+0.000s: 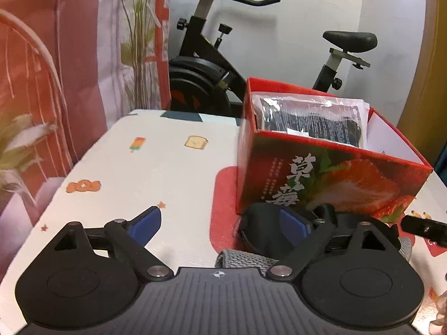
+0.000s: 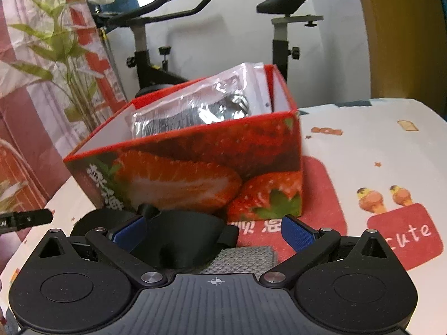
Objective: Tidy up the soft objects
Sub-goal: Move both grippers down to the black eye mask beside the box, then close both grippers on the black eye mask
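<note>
Now | both tongs, left tongs (image 1: 223,224) and right tongs (image 2: 213,230), wide open, empty | black pad (image 2: 181,237) on grey strap (image 2: 245,256) before strawberry box (image 2: 195,167) | close squarely on pad, then lift clear of box.

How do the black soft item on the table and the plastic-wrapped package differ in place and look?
The black soft item lies on the table in front of the strawberry box; the plastic-wrapped package sits inside the box, poking above its rim. The black item is bare and matte; the package is glossy and crinkled. The black item lies between the right gripper's open jaws; the package is untouched. Both look dark.
</note>
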A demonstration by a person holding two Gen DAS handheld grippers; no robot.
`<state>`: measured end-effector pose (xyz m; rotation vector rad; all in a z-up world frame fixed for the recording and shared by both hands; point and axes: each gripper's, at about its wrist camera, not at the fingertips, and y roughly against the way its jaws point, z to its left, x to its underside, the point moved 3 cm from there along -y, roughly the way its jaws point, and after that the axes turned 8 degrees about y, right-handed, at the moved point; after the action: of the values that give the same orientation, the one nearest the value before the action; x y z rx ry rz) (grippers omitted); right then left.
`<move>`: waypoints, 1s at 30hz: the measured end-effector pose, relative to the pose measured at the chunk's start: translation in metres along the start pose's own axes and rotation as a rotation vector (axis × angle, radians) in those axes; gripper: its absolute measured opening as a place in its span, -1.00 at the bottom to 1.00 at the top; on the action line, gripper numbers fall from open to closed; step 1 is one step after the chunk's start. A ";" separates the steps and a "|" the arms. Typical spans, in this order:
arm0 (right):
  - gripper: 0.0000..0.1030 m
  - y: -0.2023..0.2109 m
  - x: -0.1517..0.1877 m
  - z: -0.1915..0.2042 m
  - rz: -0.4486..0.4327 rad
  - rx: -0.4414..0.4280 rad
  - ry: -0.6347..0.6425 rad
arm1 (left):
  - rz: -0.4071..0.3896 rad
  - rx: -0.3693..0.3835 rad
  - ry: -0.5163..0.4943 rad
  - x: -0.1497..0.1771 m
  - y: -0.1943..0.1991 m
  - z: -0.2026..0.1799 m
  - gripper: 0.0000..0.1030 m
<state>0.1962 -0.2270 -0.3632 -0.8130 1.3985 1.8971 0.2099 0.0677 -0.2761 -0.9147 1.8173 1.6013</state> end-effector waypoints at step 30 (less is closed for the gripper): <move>0.45 -0.044 0.019 0.003 0.107 -0.102 -0.026 | 0.228 0.248 0.180 0.015 -0.084 -0.001 0.52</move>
<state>0.2193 -0.2114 -0.4020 -0.7728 1.3627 2.0680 0.2663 0.0593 -0.3398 -0.7815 2.2566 1.4162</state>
